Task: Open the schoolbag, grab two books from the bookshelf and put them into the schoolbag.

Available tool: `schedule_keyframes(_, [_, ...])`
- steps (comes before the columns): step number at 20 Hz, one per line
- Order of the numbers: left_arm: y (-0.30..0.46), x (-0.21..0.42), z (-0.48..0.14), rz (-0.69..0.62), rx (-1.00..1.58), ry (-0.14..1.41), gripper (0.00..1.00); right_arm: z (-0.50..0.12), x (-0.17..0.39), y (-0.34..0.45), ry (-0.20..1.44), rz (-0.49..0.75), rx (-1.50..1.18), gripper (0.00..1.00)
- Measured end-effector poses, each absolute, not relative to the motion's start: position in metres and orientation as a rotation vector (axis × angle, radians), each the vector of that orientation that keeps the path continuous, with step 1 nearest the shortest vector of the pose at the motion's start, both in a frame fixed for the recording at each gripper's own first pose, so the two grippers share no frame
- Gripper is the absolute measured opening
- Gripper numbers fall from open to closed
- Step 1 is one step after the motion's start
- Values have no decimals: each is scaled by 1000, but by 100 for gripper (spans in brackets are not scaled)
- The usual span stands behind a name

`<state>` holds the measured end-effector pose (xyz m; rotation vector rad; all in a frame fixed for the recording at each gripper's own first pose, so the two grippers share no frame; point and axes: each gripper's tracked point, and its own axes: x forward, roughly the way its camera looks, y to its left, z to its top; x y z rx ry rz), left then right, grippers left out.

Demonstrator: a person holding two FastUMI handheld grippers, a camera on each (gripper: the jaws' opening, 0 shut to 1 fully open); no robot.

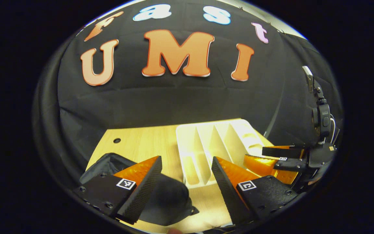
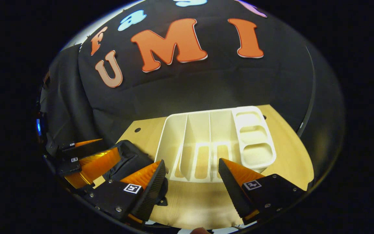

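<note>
The black schoolbag [image 1: 170,198] lies on the wooden table [image 1: 141,143] at the lower left of the left gripper view, partly under my left gripper's left finger. My left gripper [image 1: 186,162] stands open above the table with nothing between its fingers. Beyond it sits the white bookshelf rack [image 1: 213,143], its upright slots bare. My right gripper [image 2: 192,161] is open too and faces the rack [image 2: 206,143], with the bag [image 2: 131,159] at its lower left. I cannot tell whether the bag is zipped or unzipped.
The right gripper [image 1: 255,154] reaches in from the right edge of the left gripper view, close to the rack's corner. The left gripper [image 2: 109,146] hovers over the bag in the right gripper view. Bare table [image 2: 287,146] lies right of the rack.
</note>
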<state>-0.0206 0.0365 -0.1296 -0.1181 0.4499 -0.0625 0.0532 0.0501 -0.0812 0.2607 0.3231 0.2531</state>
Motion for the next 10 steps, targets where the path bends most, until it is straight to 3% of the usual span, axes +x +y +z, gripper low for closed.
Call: schedule_keyframes(10, [46,-31,-104,21,-188,155,98,-7,22,-14,53,233,191,97])
